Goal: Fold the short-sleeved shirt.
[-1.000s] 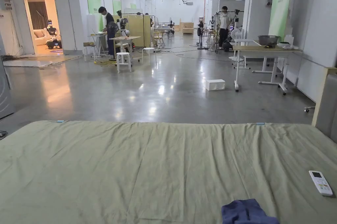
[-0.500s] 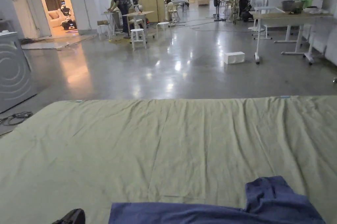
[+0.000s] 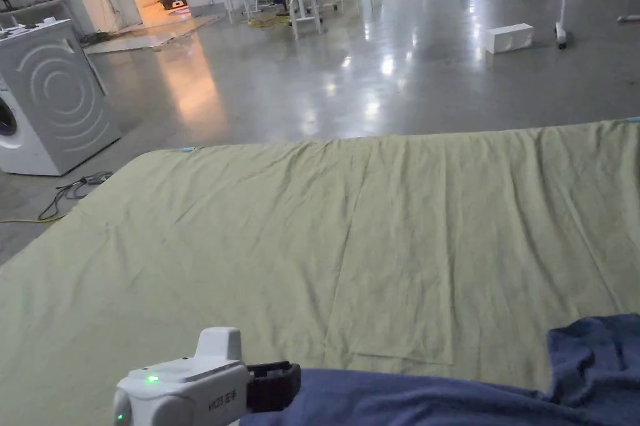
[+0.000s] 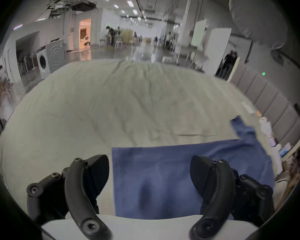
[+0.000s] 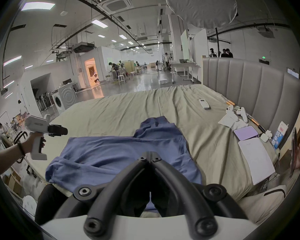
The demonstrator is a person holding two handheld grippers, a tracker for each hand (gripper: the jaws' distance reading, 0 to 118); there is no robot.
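Blue shirt (image 5: 121,155) lies spread on the bed (image 3: 325,227), at the edge nearest the person, w/ one sleeve (image 5: 154,125) bunched up on the side toward the headboard (image 5: 249,91). In the head view the shirt (image 3: 437,399) runs along the bottom of the sheet, rumpled toward the right. Left gripper (image 4: 149,171) hovers over the shirt's (image 4: 163,174) straight edge farthest from the headboard, jaws spread wide, nothing between them; one jaw is over bare sheet, the other over blue cloth. Seen from the right gripper view, the left gripper (image 5: 63,131) is held by a hand (image 5: 35,144) just off the shirt's far corner, above the sheet, not touching cloth. In the head view its white body and black tip (image 3: 275,383) sit just beside the shirt's edge. Right gripper (image 5: 150,154) has jaws pressed together, tips meeting, over the shirt's middle; can't tell if any cloth is pinched between them. Remote (image 5: 203,103) lies on the bed well beyond the shirt, near the headboard. White paper (image 5: 255,159), purple pad (image 5: 246,133) & white controllers (image 5: 235,113) lie along the headboard side. Washer (image 3: 53,102) stands on the floor past the bed's far corner.
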